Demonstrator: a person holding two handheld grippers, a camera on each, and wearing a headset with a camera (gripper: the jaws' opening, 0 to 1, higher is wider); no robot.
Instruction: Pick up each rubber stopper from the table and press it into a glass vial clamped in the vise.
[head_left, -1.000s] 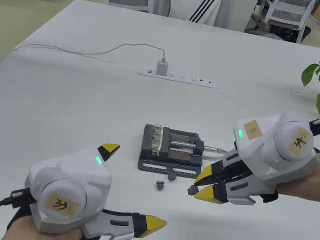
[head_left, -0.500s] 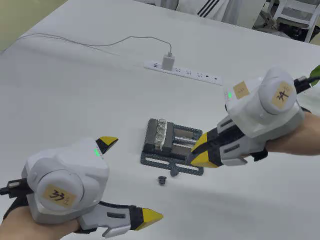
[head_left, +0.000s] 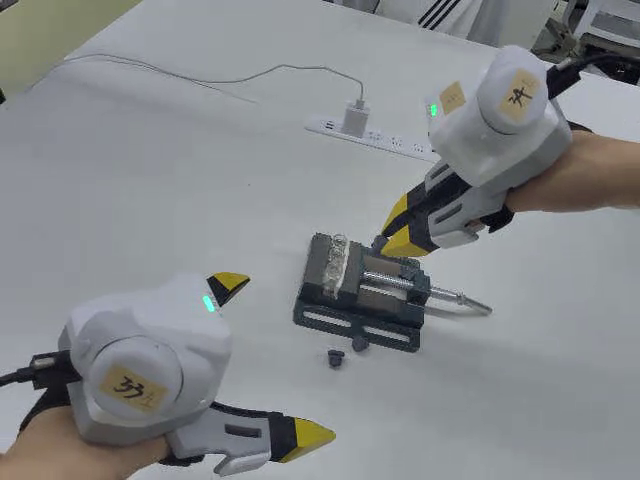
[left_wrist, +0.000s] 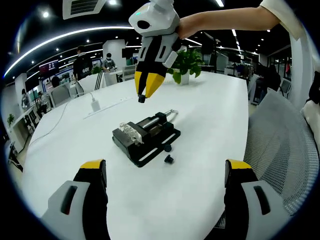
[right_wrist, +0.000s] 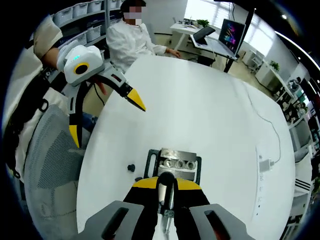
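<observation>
Rubber stopper (head_left: 380, 242), one of two: clenched in the tips of the right tool (head_left: 388, 238), over the vise (head_left: 330, 318). Second stopper (head_left: 336, 358): loose on the worktop (head_left: 150, 180), just beside the vise. Glass vials (head_left: 338, 262): apparently three, clamped in the vise. Left tool (head_left: 270, 360): released, empty.

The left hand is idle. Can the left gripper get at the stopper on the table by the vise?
Probably yes: the left gripper is open, bare table lies between it and the stopper, and the right gripper is up above the vise.
</observation>
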